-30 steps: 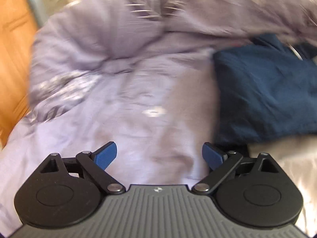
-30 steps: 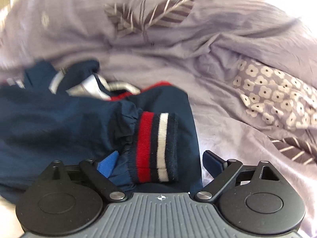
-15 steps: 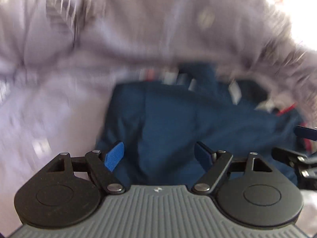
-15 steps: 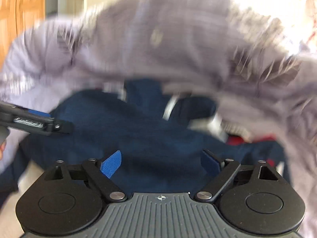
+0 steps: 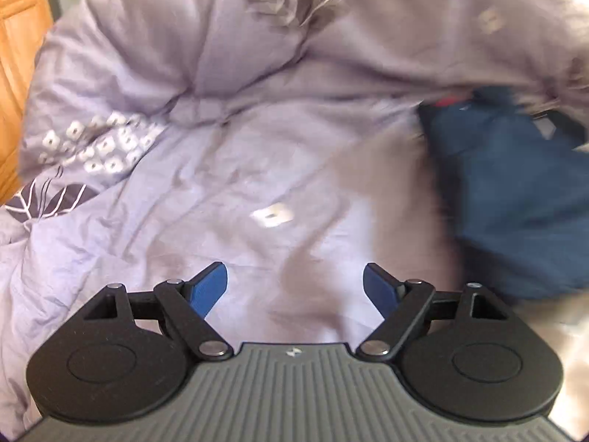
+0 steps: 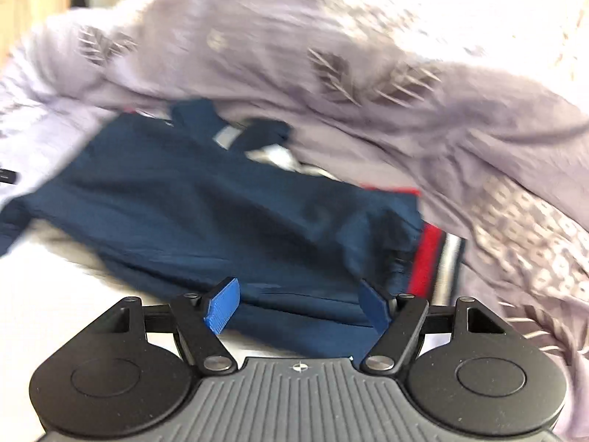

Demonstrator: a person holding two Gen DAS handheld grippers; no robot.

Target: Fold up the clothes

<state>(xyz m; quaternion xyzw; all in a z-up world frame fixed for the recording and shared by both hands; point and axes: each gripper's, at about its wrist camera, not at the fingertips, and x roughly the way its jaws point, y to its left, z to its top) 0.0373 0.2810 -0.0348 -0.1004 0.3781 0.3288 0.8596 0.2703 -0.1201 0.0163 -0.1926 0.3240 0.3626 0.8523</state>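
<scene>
Left tool (image 5: 294, 287) swung off jacket (image 6: 221, 191) onto lilac duvet (image 5: 221, 169).

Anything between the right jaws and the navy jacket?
Nothing visible. The right gripper is open, with the navy jacket directly ahead of it and no object in front. The lilac duvet bunches over the jacket's far edge and beside the striped cuff, not along the approach.
</scene>
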